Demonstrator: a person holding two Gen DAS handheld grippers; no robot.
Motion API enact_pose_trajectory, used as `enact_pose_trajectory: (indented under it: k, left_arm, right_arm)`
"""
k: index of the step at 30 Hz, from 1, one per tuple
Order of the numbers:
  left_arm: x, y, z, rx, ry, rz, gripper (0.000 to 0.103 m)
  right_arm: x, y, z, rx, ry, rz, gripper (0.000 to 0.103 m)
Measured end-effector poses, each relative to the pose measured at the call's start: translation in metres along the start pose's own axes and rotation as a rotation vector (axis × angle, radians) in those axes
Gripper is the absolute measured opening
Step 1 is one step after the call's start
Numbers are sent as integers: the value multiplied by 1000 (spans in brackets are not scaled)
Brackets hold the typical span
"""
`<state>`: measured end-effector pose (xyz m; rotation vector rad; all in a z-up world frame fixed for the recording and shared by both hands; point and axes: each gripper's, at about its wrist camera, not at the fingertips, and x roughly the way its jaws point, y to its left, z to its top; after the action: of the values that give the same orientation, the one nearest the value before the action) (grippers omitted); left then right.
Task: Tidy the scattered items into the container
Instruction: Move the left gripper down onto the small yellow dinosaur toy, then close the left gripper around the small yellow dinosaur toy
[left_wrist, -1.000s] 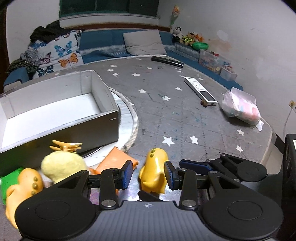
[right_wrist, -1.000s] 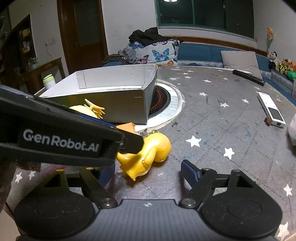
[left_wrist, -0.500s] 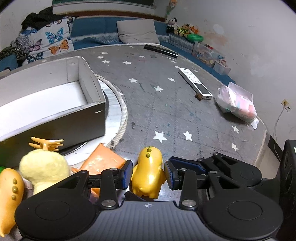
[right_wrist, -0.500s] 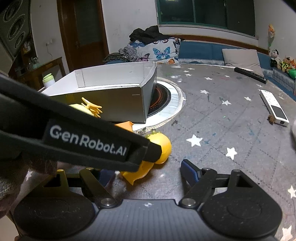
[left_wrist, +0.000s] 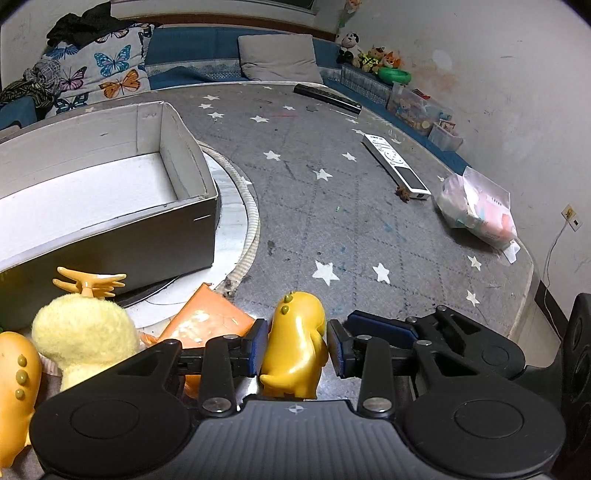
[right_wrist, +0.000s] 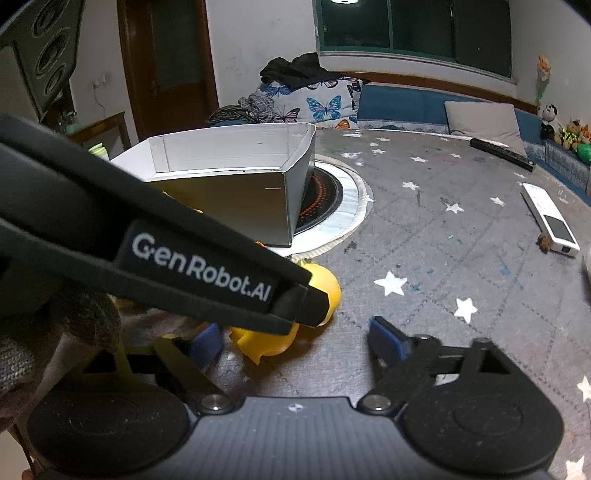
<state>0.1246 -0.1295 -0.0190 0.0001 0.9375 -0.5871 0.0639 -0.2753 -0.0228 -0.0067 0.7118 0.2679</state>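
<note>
A yellow dinosaur toy (left_wrist: 295, 343) stands between the blue pads of my left gripper (left_wrist: 295, 345), which is shut on it just above the table. The same toy (right_wrist: 325, 284) shows in the right wrist view, partly behind the left gripper's arm (right_wrist: 147, 236). My right gripper (right_wrist: 295, 339) is open and empty near the toy. The grey open box (left_wrist: 110, 206) with a white inside stands to the left; it also shows in the right wrist view (right_wrist: 236, 192). A fluffy yellow plush (left_wrist: 81, 332), an orange card (left_wrist: 207, 321) and another yellow toy (left_wrist: 14, 373) lie by the box.
A white remote (left_wrist: 395, 166), a black remote (left_wrist: 328, 98) and a plastic bag (left_wrist: 476, 206) lie on the starry grey table (left_wrist: 332, 221). A round hotplate ring (right_wrist: 332, 199) sits under the box. The table's edge runs along the right.
My left gripper has lifted and tilted the yellow dinosaur toy upright in its pads. The right gripper has stayed open and has hardly moved.
</note>
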Motion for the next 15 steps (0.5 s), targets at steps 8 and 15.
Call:
enact_pose_trajectory:
  k: [8, 15]
  left_arm:
    - [0, 3, 0, -6, 3, -4, 38]
    - [1, 4, 0, -15, 6, -3, 38]
  right_arm:
    - [-1, -1, -2, 20, 0, 5, 103]
    - [-1, 1, -5, -2, 2, -13, 103]
